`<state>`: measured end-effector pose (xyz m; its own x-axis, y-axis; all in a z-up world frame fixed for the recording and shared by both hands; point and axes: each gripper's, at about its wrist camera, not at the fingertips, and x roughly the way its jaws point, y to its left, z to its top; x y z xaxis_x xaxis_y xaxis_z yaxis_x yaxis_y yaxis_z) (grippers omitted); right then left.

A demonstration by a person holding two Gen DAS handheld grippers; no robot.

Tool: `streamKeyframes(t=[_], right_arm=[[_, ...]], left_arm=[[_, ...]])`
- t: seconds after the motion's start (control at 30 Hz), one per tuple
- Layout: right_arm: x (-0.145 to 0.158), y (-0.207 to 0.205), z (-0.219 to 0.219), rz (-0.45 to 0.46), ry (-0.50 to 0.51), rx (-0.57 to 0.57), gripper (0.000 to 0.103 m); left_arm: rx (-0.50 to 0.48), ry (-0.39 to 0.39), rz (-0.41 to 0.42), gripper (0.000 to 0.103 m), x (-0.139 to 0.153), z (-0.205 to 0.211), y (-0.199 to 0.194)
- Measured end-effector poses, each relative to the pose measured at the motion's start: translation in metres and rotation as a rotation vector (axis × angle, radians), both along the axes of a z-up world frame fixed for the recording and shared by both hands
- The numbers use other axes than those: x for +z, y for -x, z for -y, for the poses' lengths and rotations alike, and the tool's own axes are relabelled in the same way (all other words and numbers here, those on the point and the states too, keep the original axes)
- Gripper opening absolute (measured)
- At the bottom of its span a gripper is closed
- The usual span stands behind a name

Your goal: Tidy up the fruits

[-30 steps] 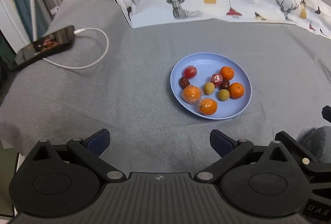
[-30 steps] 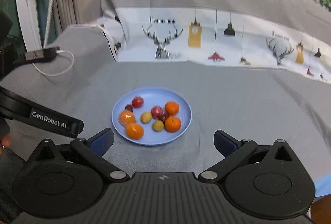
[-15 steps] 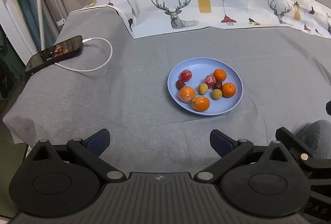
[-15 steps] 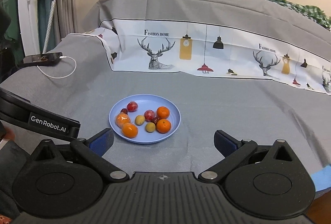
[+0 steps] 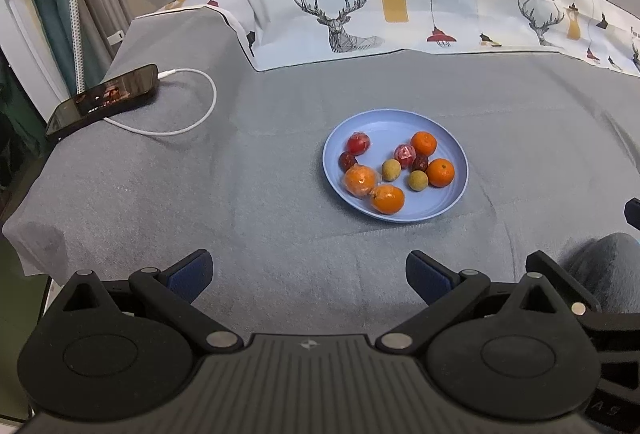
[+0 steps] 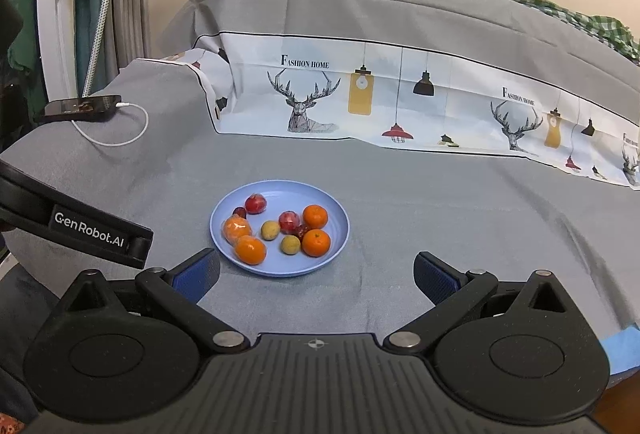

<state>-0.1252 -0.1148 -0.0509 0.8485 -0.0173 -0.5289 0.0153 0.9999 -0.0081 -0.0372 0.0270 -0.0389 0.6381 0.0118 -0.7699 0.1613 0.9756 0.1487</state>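
Observation:
A light blue plate (image 5: 444,121) (image 6: 276,268) lies on the grey cloth and holds several small fruits: oranges such as one at the front (image 5: 387,198) (image 6: 250,250), red wrapped fruits (image 5: 358,143) (image 6: 255,203), yellow-green ones (image 5: 391,169) (image 6: 270,230) and dark red ones (image 5: 346,161). My left gripper (image 5: 308,272) hovers open near the table's front edge, short of the plate, with nothing between its fingers. My right gripper (image 6: 316,274) is open too, just in front of the plate. The left gripper's body (image 6: 80,230) shows at the left of the right wrist view.
A black phone (image 5: 102,98) (image 6: 82,107) with a white charging cable (image 5: 188,121) lies at the table's far left corner. A printed deer-and-lamp cloth (image 5: 400,17) rises behind the plate. Blue tape (image 6: 620,350) marks the right front edge. A grey sleeve (image 5: 604,266) sits at right.
Both grippers have pulled back and up from the plate, which now looks smaller and farther. Fruits on the plate have not moved. Both stay open.

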Motion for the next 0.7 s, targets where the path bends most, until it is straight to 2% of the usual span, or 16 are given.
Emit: streamKeyframes(t=[0.7], right_arm=[[-0.0009, -0.003, -0.0011, -0.008, 0.001, 0.0, 0.102]], left_arm=[[0.002, 0.002, -0.008, 0.103, -0.0016, -0.0003, -0.0014]])
